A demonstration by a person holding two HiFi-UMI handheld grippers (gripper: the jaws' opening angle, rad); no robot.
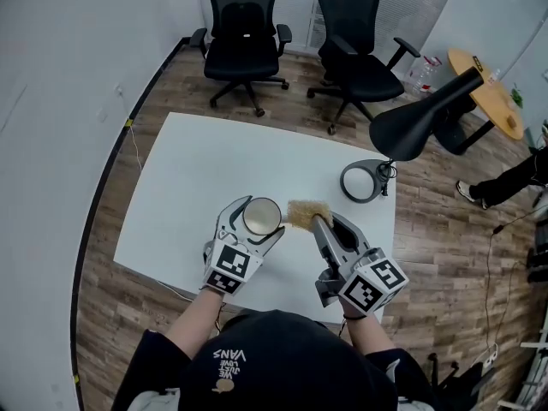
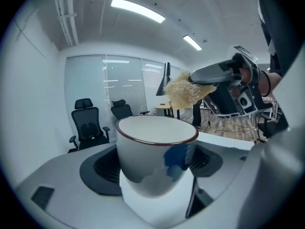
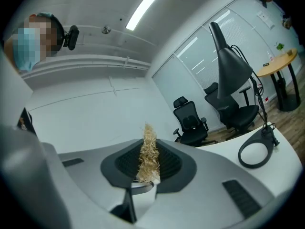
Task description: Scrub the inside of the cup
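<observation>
While squeezing from both sides with the left gripper (image 1: 258, 219), holds the white cup (image 2: 153, 147) upright, its dark-rimmed mouth facing the ceiling, over the near part of the white table (image 1: 205, 161). Presses both pads flat against the cup's wall, as seen in the left gripper view. Pinches with the right gripper (image 3: 145, 178) the base of a straw-coloured brush (image 3: 148, 149), jaws clenched on it, with loose fibres sticking out past the tips. Points the brush at the cup from the right, bristles just beside the rim and outside the mouth; cannot tell from any view whether touching. Both grippers close together near the table's front edge, marker cubes turned toward the head camera.

Farther back and to the right on the table: a black desk lamp (image 1: 419, 114) on a ring-shaped base (image 1: 363, 181), well apart from the cup. Beyond the table, on wooden floor (image 1: 300, 110): two black office chairs (image 1: 244, 37) side by side. Off to the far right: a round wooden table (image 1: 492, 88), and below it a person's leg (image 1: 505, 182).
</observation>
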